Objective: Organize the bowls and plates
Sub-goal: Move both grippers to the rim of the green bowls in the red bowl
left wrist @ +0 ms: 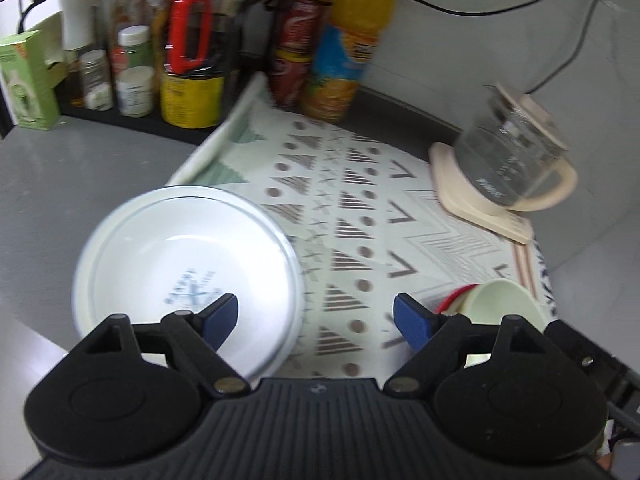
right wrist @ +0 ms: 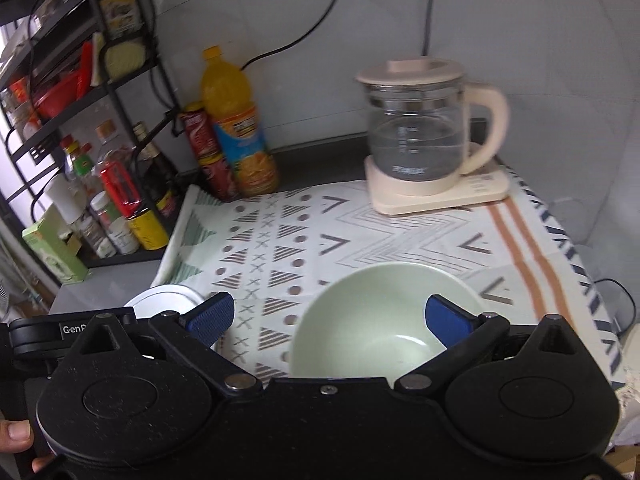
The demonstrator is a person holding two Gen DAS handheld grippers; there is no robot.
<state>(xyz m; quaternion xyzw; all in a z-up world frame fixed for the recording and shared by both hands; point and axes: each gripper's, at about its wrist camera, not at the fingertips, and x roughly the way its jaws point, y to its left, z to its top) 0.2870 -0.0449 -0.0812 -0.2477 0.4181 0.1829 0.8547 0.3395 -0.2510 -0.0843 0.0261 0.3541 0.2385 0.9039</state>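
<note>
A white bowl (left wrist: 188,264) with a blue mark inside sits at the left edge of the patterned mat (left wrist: 360,200). My left gripper (left wrist: 316,316) is open just above and in front of it, its left finger over the bowl's near rim. A pale green bowl (right wrist: 384,316) sits on the mat (right wrist: 360,232). My right gripper (right wrist: 328,316) is open over it, its right finger above the bowl's inside. The green bowl also shows in the left wrist view (left wrist: 504,308), with something red beside it. The white bowl shows in the right wrist view (right wrist: 164,300).
A glass kettle (right wrist: 424,136) on a cream base stands at the back right of the mat. An orange juice bottle (right wrist: 236,128) and a red can (right wrist: 204,148) stand by the wall. A black rack (right wrist: 80,120) with jars and bottles is at the left.
</note>
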